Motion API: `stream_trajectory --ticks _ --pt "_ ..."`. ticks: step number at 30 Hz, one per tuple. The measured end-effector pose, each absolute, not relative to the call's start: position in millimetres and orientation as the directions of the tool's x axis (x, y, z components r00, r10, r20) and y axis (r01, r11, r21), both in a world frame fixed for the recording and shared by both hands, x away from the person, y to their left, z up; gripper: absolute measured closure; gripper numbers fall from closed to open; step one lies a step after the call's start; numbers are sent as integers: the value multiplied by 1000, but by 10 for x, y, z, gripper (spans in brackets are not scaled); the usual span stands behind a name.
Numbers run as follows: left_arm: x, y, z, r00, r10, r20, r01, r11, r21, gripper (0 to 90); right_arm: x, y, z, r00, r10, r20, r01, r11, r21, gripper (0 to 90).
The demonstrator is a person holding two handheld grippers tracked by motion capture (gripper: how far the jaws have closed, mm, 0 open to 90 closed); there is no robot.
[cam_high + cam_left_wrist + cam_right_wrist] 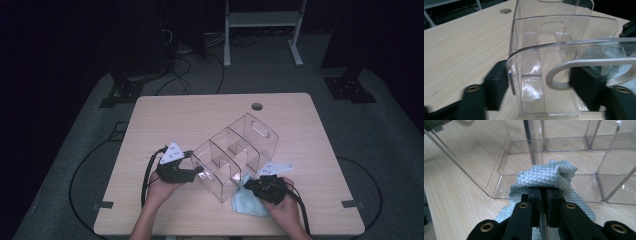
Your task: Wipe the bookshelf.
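Clear, hard plastic organizer [235,155], split by thin partitions into compartments, with an oval handle cut-out in each end wall; set diagonally at the middle of the pale wood-grain bench [200,117]. Soft pale-blue cloth [248,200] with quilted diamond weave, bunched against the organizer's near side wall on the bench top.

High view: left claw [200,172] at the organizer's near end, right claw [248,186] on the cloth; grey three-cornered plate atop each.

Left gripper view: left claw [541,82] astride the near end wall [564,50], one black jaw outside, the other inside, partly open, pads at or close to the plastic; firm clamping not discernible. Curved glossy rim and handle slot [594,72] seen close up.

Right gripper view: right claw [546,197] pinched tight on a fold of the cloth [549,175], weave texture sharp; moulded base ribs of the organizer [564,147] visible behind.
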State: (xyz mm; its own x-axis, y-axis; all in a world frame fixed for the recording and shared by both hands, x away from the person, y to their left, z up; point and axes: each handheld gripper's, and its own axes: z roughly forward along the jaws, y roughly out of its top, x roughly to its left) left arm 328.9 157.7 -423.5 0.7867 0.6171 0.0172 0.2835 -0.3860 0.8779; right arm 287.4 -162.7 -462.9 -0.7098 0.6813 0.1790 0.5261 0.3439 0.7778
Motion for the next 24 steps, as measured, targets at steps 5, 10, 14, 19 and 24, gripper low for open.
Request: stream_trajectory --ticks 5,10,14,19,24 --pt "3278 1569 -4253 778 627 23 280 -380 882 426 2876 -1635 -4553 -712 682 167 506 333 796 840" --pt "3248 1544 -4256 775 631 21 283 -376 882 435 2882 -1661 -4433 -712 687 144 475 320 820 841" --pt "3226 1511 -4261 776 630 18 282 -373 884 435 2896 -1674 -4570 -703 696 145 502 341 795 841" --pt "3192 1491 -4262 775 632 20 281 -373 884 434 2921 -1710 -4676 -692 700 175 541 344 768 842" --pt "3186 1488 -4270 769 639 13 286 -362 887 439 2801 -1772 -4363 -718 677 163 478 310 821 843"
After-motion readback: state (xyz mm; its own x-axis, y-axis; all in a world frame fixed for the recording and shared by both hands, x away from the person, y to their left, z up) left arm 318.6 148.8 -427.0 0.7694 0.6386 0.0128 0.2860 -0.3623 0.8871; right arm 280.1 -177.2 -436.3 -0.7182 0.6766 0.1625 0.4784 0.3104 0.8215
